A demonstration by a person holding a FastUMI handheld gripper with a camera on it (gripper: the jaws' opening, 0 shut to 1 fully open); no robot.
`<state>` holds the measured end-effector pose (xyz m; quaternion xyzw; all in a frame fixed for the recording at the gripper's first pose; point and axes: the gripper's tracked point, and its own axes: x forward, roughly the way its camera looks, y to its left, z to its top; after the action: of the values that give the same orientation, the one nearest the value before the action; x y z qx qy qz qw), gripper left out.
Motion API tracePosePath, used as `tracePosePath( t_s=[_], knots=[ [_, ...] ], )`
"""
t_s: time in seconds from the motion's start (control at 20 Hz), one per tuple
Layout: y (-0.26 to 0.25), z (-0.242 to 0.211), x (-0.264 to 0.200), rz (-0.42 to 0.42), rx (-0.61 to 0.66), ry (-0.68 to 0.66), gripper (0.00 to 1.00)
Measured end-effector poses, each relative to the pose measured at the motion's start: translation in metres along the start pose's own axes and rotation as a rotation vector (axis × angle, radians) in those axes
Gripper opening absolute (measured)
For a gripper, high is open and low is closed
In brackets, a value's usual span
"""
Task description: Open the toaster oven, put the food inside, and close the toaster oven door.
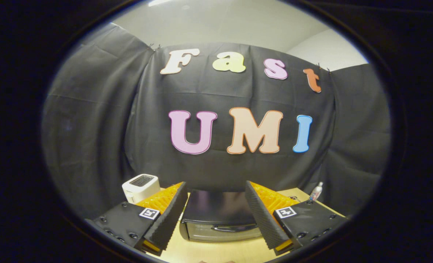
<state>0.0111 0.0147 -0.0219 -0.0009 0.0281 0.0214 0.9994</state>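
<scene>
A: Where did things stand at that moment?

B: Barely begun, I'd judge. The toaster oven (218, 217) sat at the bottom centre of the frame on the wooden table (216, 252), its door closed and the handle (234, 228) untouched.

A: And the gripper (216, 202)?

B: Released, its fingers spread wide and holding nothing. The oven showed through the gap between them, some way beyond the tips.

A: Any sign of the food?

B: I couldn't make any out. There was a white toaster (140, 187) at lower left, behind the left finger, and a small bottle (316, 191) at lower right near the table's far edge.

A: So what remained?

B: Everything, by my reading: opening the door, loading the food, closing the door.
</scene>
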Motion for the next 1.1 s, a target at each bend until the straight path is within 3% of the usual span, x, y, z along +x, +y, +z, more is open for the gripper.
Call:
tracePosePath(
  t_s=[0.65, 1.1],
  knots=[
    [-0.037, -0.097, 0.054, -0.056, 0.046, 0.05, 0.99],
    [-0.046, -0.15, 0.089, -0.082, -0.016, 0.084, 0.99]
  ],
)
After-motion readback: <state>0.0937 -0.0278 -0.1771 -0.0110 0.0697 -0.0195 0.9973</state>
